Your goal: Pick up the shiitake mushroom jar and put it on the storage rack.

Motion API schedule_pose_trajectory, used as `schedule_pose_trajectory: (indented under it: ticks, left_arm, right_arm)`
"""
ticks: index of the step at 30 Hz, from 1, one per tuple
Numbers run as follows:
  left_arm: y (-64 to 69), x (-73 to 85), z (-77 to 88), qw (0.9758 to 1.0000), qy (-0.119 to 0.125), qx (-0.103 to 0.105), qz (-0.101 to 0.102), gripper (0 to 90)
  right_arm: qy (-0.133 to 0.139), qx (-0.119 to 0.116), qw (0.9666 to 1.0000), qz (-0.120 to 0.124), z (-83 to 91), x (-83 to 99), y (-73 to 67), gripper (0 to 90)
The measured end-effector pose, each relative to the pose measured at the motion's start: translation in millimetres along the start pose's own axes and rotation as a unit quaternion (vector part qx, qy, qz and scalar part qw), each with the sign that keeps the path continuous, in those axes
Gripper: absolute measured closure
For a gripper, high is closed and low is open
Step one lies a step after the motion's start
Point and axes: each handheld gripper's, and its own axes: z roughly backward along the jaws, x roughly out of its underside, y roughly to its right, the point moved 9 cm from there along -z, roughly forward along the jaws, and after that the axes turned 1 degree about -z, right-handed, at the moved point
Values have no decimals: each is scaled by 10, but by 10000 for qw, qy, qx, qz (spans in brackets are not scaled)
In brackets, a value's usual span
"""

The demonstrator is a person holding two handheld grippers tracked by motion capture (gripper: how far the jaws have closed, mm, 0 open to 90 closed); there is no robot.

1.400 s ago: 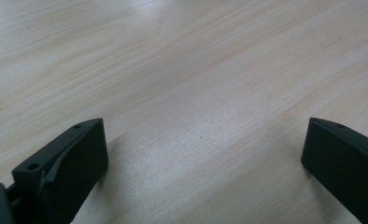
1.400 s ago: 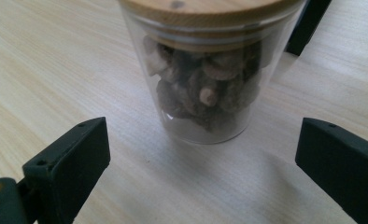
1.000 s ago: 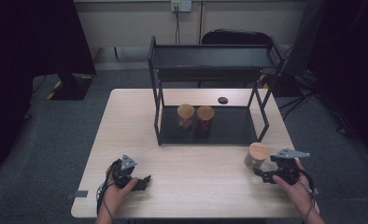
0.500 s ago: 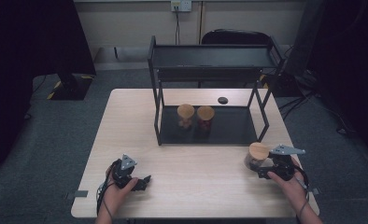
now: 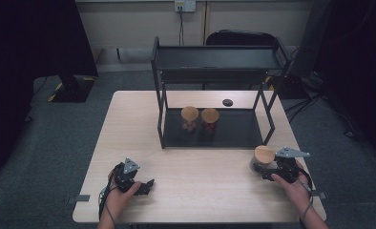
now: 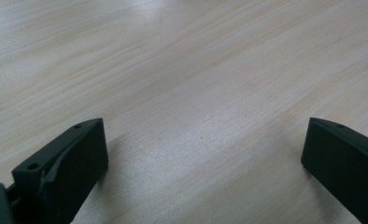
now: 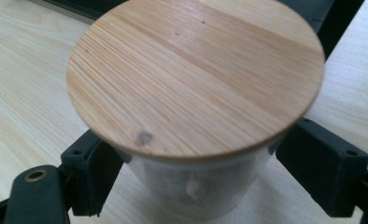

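The right gripper sits at the near right of the table, its two black jaws on either side of a jar. In the right gripper view the jaws flank the clear wall of the jar just under its round bamboo lid. They have just been closing on the jar, and they seem to touch its wall, though the lid's rim hides the contact, so a firm clamp cannot be confirmed. The jar stands upright on the table, just outside the near right leg of a black rack. Something small and pale lies inside it, too blurred to name.

The left gripper lies at the near left of the table, held by the person's left hand. In the left gripper view its jaws stand wide apart over bare wood, with nothing between them.

Farther off, in the middle of the table, the rack holds two more lidded jars side by side on its low shelf: one on the left, one on the right. A small dark disc lies on the table behind the rack.
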Motion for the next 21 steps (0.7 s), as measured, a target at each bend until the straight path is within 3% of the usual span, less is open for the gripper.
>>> schedule_pose_trajectory:
  ticks: [9,21]
  left_arm:
    - [0,0,0,10000,0,0,-1,1]
    - [0,0,0,10000,2,1,0,0]
  right_arm:
    - [84,36,9997,206,-34,-41,-40,244]
    - [99,95,9994,325,-44,-65,-46,255]
